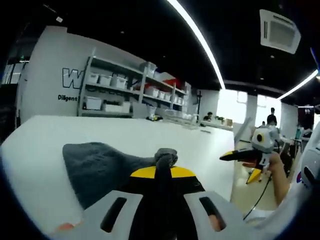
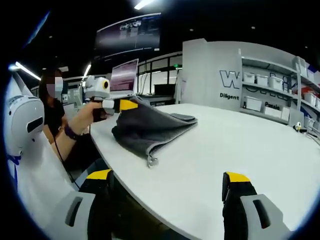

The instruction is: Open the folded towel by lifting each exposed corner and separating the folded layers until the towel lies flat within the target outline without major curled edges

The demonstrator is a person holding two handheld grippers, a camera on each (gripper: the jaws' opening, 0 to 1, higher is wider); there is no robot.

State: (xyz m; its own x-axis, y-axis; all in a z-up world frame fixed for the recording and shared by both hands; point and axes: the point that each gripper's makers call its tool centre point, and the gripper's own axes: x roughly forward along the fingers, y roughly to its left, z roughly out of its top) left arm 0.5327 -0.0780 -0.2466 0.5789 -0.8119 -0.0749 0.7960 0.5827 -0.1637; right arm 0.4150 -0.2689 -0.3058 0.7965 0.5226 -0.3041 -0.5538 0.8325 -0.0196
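dark grey towel (image 2: 150,127) lying on the white table (image 2: 240,150) near its edge, long axis running away from the left gripper (image 2: 131,104) – jaws clamping a raised corner, right gripper (image 2: 170,187) hovering spread wide, holding nothing

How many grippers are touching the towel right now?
1. The left gripper is shut on the towel, lifting it at the table edge. The right gripper hangs open, apart from the towel, near the table's edge.
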